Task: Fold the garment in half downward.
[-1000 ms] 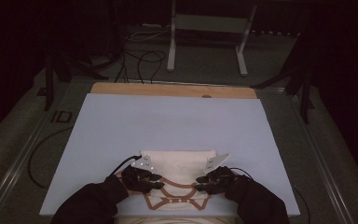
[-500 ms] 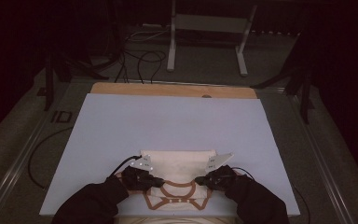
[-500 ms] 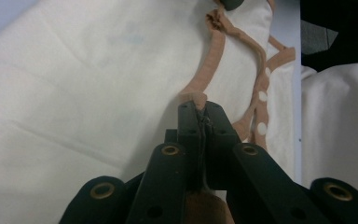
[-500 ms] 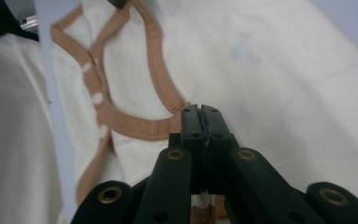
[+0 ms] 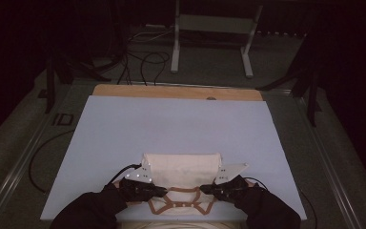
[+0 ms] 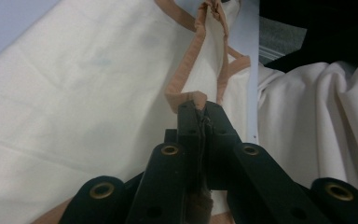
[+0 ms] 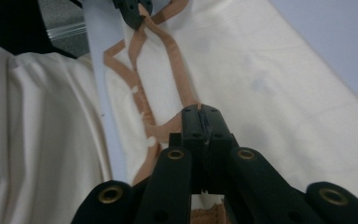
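Note:
A cream garment (image 5: 181,167) lies folded at the near edge of the table, with tan strap trim (image 5: 181,202) looping across its near part. My left gripper (image 5: 164,192) is shut on a fold of the tan trim (image 6: 186,77), its tips (image 6: 199,106) pinching the strap end. My right gripper (image 5: 202,191) is shut on another stretch of the same trim (image 7: 168,51), its tips (image 7: 200,109) closed over the strap. The left gripper (image 7: 133,11) also shows at the top of the right gripper view, holding the far end. More cream cloth (image 6: 317,121) hangs off the table edge.
A pale blue-white cover (image 5: 171,124) spreads over the table, with a wooden strip (image 5: 176,92) at its far edge. Beyond it a metal stand (image 5: 209,43) and cables (image 5: 143,62) sit on the dark floor. Metal rails (image 5: 14,176) run along the sides.
Both grippers have closed onto the tan trim and lifted slightly. The strap loops between them have drawn narrower and tauter.

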The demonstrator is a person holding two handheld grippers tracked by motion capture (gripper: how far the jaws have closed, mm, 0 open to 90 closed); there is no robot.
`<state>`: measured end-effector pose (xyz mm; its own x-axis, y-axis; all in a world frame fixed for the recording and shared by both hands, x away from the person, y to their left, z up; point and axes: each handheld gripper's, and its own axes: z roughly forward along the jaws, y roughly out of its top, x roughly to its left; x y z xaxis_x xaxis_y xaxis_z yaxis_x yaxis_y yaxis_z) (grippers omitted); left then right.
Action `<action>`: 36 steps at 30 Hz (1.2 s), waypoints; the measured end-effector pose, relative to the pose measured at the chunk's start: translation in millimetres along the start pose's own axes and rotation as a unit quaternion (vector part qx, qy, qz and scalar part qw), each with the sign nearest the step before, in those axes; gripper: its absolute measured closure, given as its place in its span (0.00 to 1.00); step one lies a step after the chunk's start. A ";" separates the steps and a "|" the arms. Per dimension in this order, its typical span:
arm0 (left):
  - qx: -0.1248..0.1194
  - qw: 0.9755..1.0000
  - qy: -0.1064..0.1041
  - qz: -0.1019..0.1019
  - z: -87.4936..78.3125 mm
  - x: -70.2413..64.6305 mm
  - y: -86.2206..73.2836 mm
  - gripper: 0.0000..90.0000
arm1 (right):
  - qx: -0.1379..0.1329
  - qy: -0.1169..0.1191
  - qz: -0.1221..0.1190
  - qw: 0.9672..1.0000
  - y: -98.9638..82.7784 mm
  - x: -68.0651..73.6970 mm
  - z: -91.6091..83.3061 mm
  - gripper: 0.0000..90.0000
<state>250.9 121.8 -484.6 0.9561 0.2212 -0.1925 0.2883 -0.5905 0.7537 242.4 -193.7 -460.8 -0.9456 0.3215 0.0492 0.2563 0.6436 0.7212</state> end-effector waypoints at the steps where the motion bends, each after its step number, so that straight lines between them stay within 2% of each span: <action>1: 0.002 1.000 -0.001 0.001 0.2 -1.1 -0.5 0.97 | -0.002 -0.001 0.008 1.000 -0.8 1.6 -0.7 1.00; 6: 0.010 1.000 -0.016 0.014 0.2 -8.5 -4.8 0.96 | -0.010 0.007 0.016 1.000 -5.0 8.9 -4.3 1.00; 10: 0.019 0.999 -0.028 0.026 0.9 -15.3 -8.5 0.95 | -0.010 0.022 0.012 1.000 -7.7 18.3 -6.8 1.00; 14: 0.025 0.998 -0.041 0.037 0.6 -20.5 -10.8 0.90 | -0.007 0.035 0.008 0.999 -12.4 23.6 -5.6 0.99; 15: 0.025 0.998 -0.039 0.040 0.2 -21.6 -11.2 0.88 | -0.006 0.035 0.005 0.999 -13.6 23.7 -5.3 0.99; 18: 0.025 0.998 -0.032 0.052 -1.7 -25.9 -12.2 0.85 | -0.007 0.045 0.016 0.999 -15.9 25.5 -5.6 0.99; 20: 0.030 0.997 -0.047 0.061 -2.6 -27.9 -12.2 0.83 | -0.002 0.055 0.005 0.998 -17.3 25.7 -5.0 0.99; 21: 0.030 0.996 -0.047 0.064 -2.8 -28.9 -12.2 0.81 | -0.003 0.057 -0.003 0.998 -18.0 25.8 -3.4 0.97; 23: 0.026 0.997 -0.037 0.062 -4.0 -28.7 -11.9 0.68 | -0.003 0.069 -0.006 0.998 -18.7 26.7 -1.1 0.84; 26: 0.011 0.999 -0.016 0.044 -9.1 -24.6 -11.0 0.53 | -0.014 0.068 -0.010 0.998 -19.3 26.0 -0.4 0.67; 31: -0.003 1.000 0.009 0.024 -14.6 -17.2 -9.9 0.30 | -0.033 0.062 0.010 0.998 -21.0 19.5 -1.9 0.49; 34: -0.010 1.000 0.010 0.009 -15.7 -13.2 -9.9 0.20 | -0.040 0.051 0.015 0.998 -21.6 15.1 -2.4 0.39; 36: -0.012 1.000 0.010 0.008 -16.4 -11.1 -10.4 0.14 | -0.046 0.048 0.018 0.998 -21.6 13.3 -2.9 0.34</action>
<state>236.4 138.2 -479.9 0.9593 0.2269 -0.1683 0.2715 -0.5757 0.7713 223.7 -205.3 -473.7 -0.9522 0.2726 0.1381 0.2745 0.5645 0.7784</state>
